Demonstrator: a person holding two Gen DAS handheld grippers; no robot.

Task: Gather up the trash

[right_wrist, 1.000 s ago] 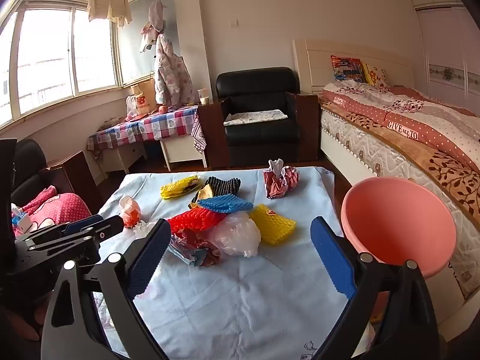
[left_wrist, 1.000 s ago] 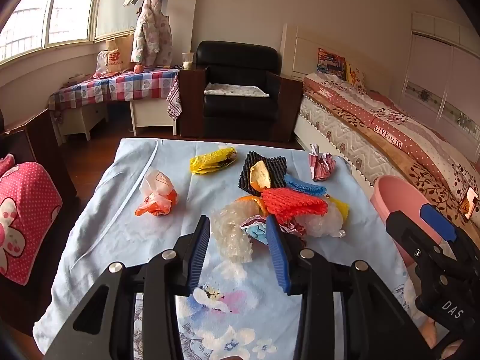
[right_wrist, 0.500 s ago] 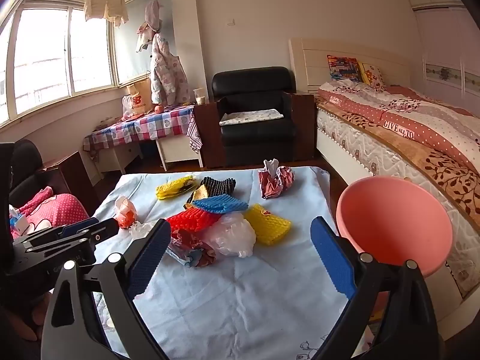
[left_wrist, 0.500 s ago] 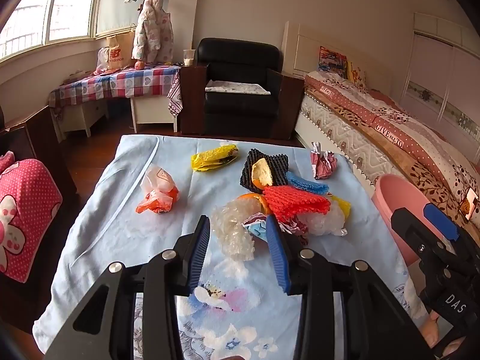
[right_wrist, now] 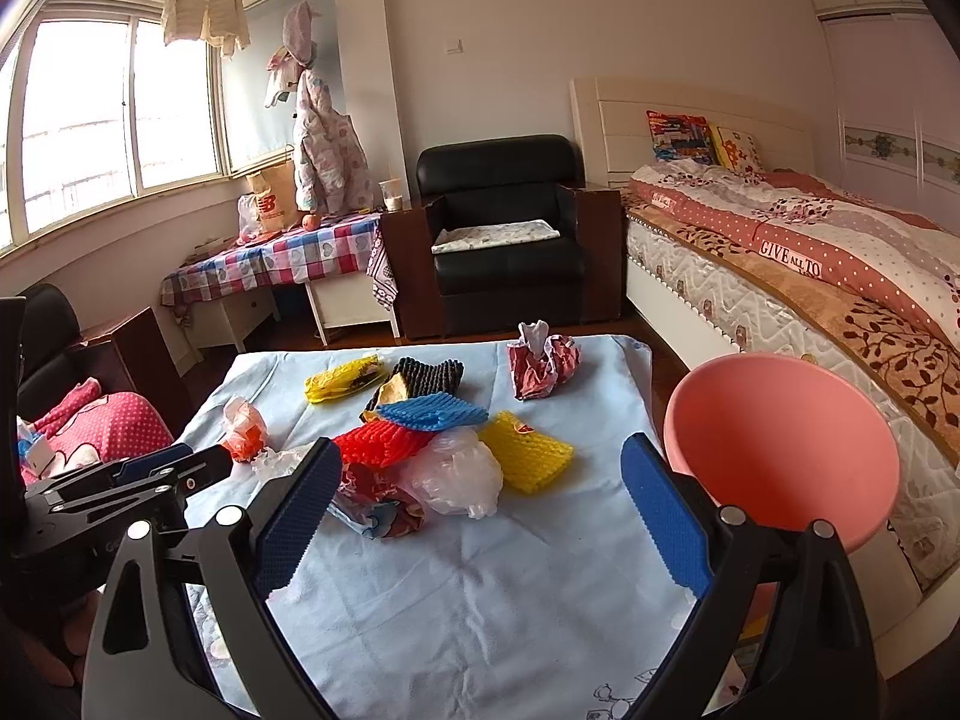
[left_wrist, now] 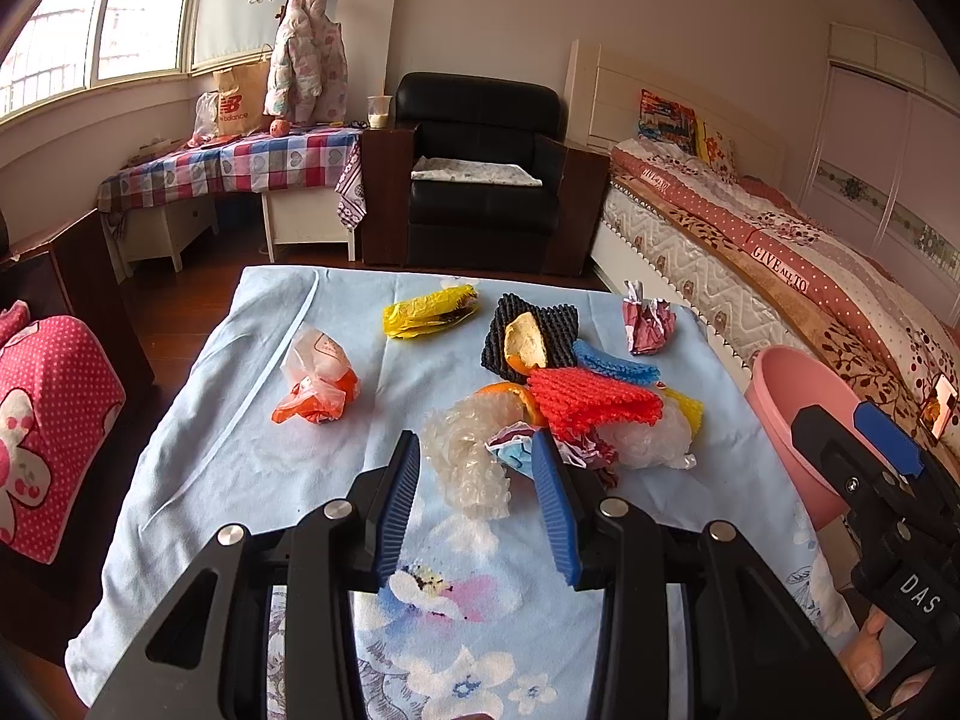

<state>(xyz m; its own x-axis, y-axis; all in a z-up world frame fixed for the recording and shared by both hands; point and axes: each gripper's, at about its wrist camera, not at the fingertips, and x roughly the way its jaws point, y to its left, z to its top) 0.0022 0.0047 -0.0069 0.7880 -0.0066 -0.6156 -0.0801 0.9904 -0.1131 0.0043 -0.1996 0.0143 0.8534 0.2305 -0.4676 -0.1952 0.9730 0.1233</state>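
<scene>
I've got the left tool [left_wrist: 474,504] partway open w/ nothing gripped; the clear bubble wrap [left_wrist: 465,462] lies between its blue pads but untouched. Right tool [right_wrist: 480,504] is spread wide, empty, over bare tabletop [right_wrist: 480,588]. Trash pile sits mid-cloth: red foam net [right_wrist: 384,443], yellow foam net [right_wrist: 528,459], white plastic bag [right_wrist: 456,474]. Pink bin [right_wrist: 780,456] at 3 o'clock of the pile, just off the tabletop edge. Orange bag [left_wrist: 318,387] apart at 9 o'clock.
</scene>
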